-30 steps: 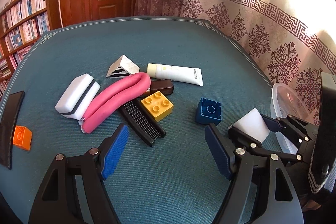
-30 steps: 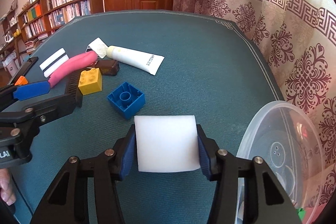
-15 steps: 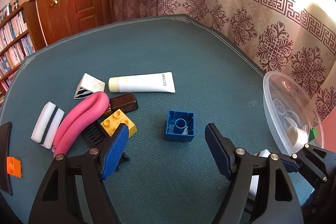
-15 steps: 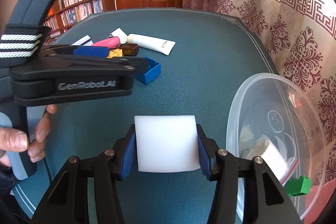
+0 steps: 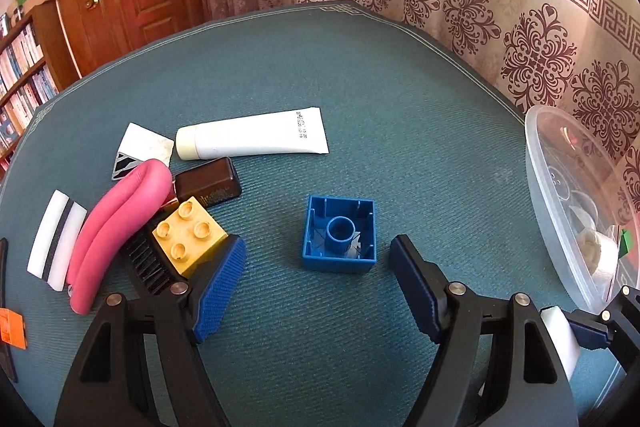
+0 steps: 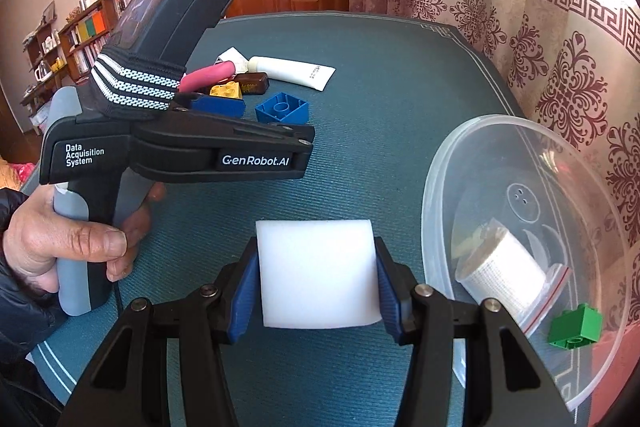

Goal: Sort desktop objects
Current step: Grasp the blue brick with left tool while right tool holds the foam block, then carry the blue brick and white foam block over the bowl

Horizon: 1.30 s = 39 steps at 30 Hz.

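Your right gripper [image 6: 316, 291] pinches the white sponge [image 6: 316, 273] at lower centre, beside the bowl [image 6: 452, 155]. Your left gripper [image 5: 318, 285] is spread wide below the blue brick [image 5: 340, 235].

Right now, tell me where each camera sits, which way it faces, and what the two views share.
Left wrist: rides the open left gripper, facing the upturned blue brick; own fingers show.
Right wrist: rides the right gripper, shut on the white foam block, facing the clear bin; the left hand shows.
Shared: blue brick, yellow brick, white tube, bin, foam block.
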Each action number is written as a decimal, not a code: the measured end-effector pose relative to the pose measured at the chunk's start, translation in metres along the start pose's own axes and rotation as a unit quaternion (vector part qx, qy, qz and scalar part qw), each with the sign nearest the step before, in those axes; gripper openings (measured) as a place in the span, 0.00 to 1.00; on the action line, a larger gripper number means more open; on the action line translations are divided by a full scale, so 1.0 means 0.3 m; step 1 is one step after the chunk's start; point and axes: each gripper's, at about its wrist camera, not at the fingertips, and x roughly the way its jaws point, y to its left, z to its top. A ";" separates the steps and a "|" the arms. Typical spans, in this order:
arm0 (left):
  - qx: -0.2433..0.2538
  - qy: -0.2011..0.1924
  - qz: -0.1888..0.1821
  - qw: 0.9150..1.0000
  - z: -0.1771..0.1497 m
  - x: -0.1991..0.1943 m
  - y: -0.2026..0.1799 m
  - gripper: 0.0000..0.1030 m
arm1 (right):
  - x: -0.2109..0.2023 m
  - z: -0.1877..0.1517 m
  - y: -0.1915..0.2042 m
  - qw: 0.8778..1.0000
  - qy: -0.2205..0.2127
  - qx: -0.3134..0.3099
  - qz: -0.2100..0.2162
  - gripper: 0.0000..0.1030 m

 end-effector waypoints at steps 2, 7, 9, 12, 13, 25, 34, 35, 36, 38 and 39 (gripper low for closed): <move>-0.001 -0.002 0.004 1.000 0.003 0.002 0.002 0.68 | 0.002 0.000 -0.001 1.000 0.000 0.001 0.000 0.55; -0.003 -0.009 0.007 1.000 0.010 0.001 0.009 0.44 | -0.006 -0.002 0.000 1.000 -0.007 0.009 0.008 0.55; -0.003 -0.012 0.008 1.000 0.007 -0.002 0.010 0.38 | -0.014 -0.002 0.003 1.000 -0.011 0.011 0.014 0.55; -0.015 -0.014 0.007 1.000 0.000 -0.010 0.023 0.33 | -0.027 0.000 0.011 1.000 -0.018 0.013 0.021 0.55; -0.020 -0.015 0.005 1.000 -0.003 -0.014 0.029 0.33 | -0.032 0.000 0.014 0.999 -0.021 0.012 0.021 0.55; -0.070 -0.026 0.003 0.997 -0.036 -0.074 0.078 0.33 | -0.079 0.006 0.011 0.998 -0.045 0.025 0.036 0.55; -0.055 -0.040 -0.015 0.998 -0.035 -0.141 0.024 0.33 | -0.147 0.023 -0.054 0.996 -0.074 0.050 0.020 0.55; -0.053 -0.041 -0.017 0.998 -0.033 -0.147 0.015 0.33 | -0.155 0.023 -0.067 0.995 -0.078 0.055 0.018 0.55; -0.051 -0.042 -0.020 0.998 -0.031 -0.153 0.008 0.33 | -0.162 0.022 -0.082 0.995 -0.080 0.061 0.014 0.55; -0.046 -0.044 -0.024 0.998 -0.028 -0.164 -0.009 0.33 | -0.174 0.017 -0.112 0.994 -0.086 0.073 0.004 0.55; -0.043 -0.045 -0.026 0.998 -0.026 -0.169 -0.020 0.33 | -0.180 0.014 -0.130 0.993 -0.088 0.080 -0.002 0.55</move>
